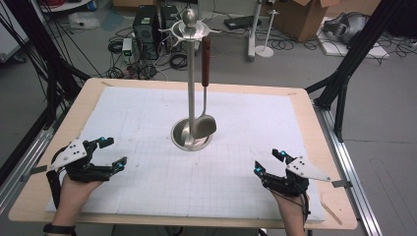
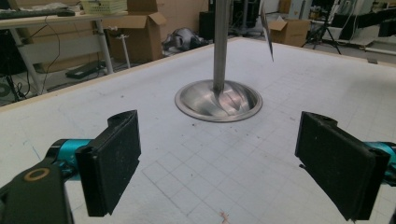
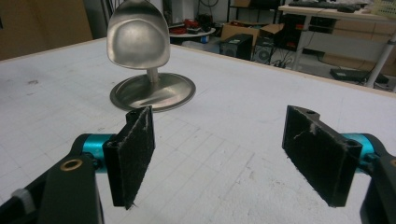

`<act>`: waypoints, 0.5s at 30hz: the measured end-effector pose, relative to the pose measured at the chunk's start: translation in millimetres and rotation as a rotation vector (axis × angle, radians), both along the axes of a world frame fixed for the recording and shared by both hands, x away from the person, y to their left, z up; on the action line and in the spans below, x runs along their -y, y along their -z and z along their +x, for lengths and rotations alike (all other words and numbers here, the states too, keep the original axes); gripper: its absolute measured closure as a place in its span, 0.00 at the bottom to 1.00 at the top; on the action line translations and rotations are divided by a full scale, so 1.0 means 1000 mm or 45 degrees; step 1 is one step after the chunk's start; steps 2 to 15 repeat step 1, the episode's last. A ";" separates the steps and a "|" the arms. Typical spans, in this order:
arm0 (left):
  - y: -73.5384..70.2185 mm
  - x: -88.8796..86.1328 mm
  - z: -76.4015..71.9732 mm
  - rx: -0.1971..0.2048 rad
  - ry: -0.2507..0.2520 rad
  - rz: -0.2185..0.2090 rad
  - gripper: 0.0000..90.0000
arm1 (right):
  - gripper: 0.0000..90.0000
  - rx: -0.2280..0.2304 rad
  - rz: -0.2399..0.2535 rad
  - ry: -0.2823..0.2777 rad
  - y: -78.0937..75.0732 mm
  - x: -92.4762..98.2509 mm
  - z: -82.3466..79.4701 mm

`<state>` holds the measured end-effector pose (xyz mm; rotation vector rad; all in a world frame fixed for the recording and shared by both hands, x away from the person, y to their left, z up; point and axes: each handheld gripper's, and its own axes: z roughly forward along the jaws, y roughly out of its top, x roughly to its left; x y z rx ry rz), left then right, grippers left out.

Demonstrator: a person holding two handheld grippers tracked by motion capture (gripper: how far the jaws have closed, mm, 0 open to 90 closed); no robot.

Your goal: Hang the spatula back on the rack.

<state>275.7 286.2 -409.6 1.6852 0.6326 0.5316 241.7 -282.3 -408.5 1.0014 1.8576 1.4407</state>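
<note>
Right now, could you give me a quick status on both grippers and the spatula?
Left gripper open, right gripper open, both empty. Spatula hanging on stand. Nothing between.

Each hand carries a black gripper — the left gripper and the right gripper look alike. Both have a pale grey three-cornered plate on top, dotted with small dark holes, and bright teal collars behind the jaws. Up close, the jaws are flat black rectangular pads with a rough, speckled face, some pale scuffs on the right pair. A brass-ringed hole sits in the black body. A dark band circles the left wrist — a black cable trails by the right hand.
</note>
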 end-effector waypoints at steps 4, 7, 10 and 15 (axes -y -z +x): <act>0.000 0.000 0.000 -0.005 0.002 0.000 0.16 | 0.27 -0.004 -0.001 0.000 0.000 0.000 0.000; 0.000 0.000 0.000 -0.005 0.002 0.000 0.16 | 0.27 -0.004 -0.001 0.000 0.000 0.000 0.000; 0.000 0.000 0.000 -0.005 0.002 0.000 0.16 | 0.27 -0.004 -0.001 0.000 0.000 0.000 0.000; 0.000 0.000 0.000 -0.005 0.002 0.000 0.16 | 0.27 -0.004 -0.001 0.000 0.000 0.000 0.000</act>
